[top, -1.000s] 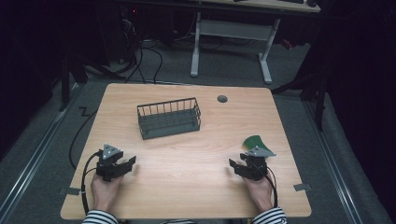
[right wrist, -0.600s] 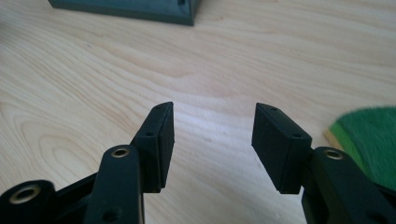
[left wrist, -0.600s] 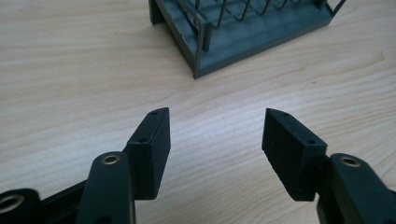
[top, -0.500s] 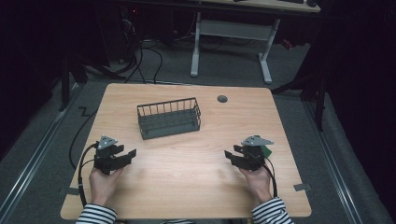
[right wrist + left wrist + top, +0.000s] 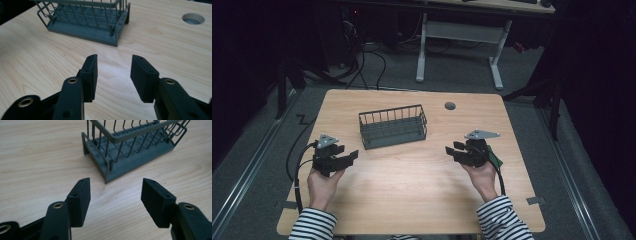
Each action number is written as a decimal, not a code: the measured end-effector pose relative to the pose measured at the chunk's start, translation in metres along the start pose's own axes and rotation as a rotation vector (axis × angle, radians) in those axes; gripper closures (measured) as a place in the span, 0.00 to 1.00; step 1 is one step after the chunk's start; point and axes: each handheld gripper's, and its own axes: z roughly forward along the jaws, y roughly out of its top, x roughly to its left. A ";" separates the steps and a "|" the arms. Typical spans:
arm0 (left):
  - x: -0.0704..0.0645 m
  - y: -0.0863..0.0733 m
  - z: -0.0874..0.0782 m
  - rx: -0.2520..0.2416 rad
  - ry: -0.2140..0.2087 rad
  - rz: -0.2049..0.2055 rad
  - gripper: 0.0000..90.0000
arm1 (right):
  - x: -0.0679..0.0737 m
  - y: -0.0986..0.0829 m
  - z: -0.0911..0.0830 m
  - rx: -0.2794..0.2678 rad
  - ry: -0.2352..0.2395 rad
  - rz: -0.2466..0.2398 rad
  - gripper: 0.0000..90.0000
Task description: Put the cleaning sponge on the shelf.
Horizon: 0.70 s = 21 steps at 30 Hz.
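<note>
Tables: one wooden table (image 5: 412,190)
Wire baskets: one, grey (image 5: 393,126)
Grippers: two, a left gripper (image 5: 346,158) and a right gripper (image 5: 453,149)
Hands: two
Round holes in tabletop: one (image 5: 450,106)
Green things under right hand: one (image 5: 495,159)

Wire basket and a cable hole on a light wooden tabletop

A dark grey wire basket (image 5: 393,126) stands upright near the middle of the tabletop (image 5: 412,190), somewhat toward the far edge and set at a slight angle to it; nothing lies inside (its slatted floor shows through the bars in both gripper views). A small round cable hole (image 5: 450,106) sits close to the far edge, right of the basket and apart from it. A white-legged desk (image 5: 462,35) stands on the grey floor beyond.
</note>
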 end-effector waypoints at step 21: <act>0.007 0.054 0.010 -0.015 0.037 -0.002 0.42 | 0.000 0.068 0.040 -0.025 0.033 -0.033 0.73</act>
